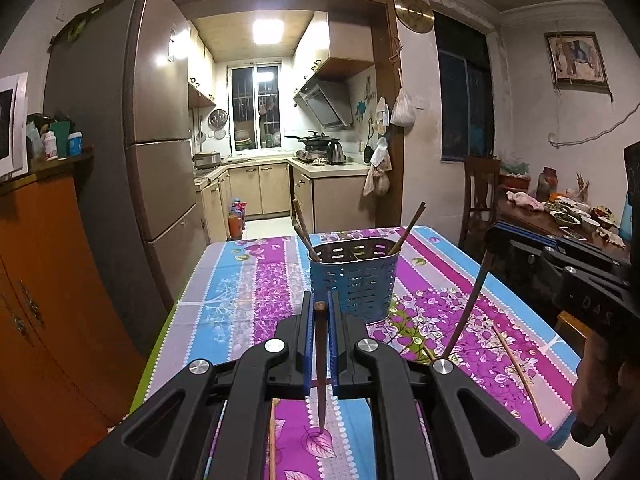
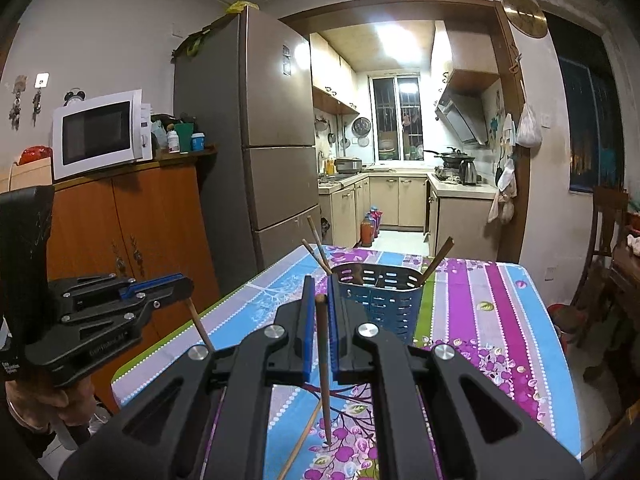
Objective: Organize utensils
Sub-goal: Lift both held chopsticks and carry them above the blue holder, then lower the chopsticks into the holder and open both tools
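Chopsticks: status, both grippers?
Left gripper shut on dark chopstick. Right gripper shut on brown chopstick. Blue holder ahead, path clear. Loose chopstick on tablecloth.

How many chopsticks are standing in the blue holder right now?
3. Two chopsticks lean out at the left end of the blue holder; one leans out at its right end. Anything shorter inside would be hidden.

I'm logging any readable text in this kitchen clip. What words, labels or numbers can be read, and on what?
None reads in full.
Left gripper side: embossed lettering and a small white label, too blurred.
Right gripper body: faint marks, perhaps "DAS", unsure.
White bottle label: too small.
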The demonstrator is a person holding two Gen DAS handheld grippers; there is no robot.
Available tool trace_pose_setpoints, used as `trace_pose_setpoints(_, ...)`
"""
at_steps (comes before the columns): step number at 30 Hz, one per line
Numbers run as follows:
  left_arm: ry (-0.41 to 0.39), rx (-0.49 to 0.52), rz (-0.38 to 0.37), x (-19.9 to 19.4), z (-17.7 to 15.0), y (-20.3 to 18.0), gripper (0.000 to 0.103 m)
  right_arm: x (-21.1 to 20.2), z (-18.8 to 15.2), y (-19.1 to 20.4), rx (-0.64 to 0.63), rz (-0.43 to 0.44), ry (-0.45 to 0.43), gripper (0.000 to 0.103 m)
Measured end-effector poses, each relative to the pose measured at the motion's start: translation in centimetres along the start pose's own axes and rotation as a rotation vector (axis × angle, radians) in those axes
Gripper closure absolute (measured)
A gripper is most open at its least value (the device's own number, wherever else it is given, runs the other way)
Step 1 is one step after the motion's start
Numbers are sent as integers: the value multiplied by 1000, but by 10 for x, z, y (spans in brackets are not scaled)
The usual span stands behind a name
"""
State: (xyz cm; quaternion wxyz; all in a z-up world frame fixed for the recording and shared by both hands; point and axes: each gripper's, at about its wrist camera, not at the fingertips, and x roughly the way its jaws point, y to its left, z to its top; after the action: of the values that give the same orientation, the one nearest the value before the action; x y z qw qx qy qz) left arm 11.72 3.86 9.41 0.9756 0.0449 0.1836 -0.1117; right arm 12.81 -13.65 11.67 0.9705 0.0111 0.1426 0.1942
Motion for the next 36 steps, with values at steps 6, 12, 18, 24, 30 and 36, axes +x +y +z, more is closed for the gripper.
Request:
trace_pose_setpoints(6,-15,17,19,-4,2,-4,95,0,3,2,-15,2,-4,98)
trace_pose_setpoints(12,-24,34,32,-4,5,-8,95,3,13,0,-22,-5,-15,98)
trace_pose_setpoints(18,-28,39,37,-1,9,-9,95,8,33,-12,-9,-13,-29,98)
trace_pose_setpoints(24,-58,43,37,-2,21,-4,95,20,45,-22,-4,-15,-14,98)
trace_pose_setpoints(30,-101,41,-30,6,58,1,95,31,61,-25,-5,-16,-20,98)
trace_pose_setpoints(36,-203,57,-82,17,111,-11,95,39,98,-34,-11,-25,-80,98)
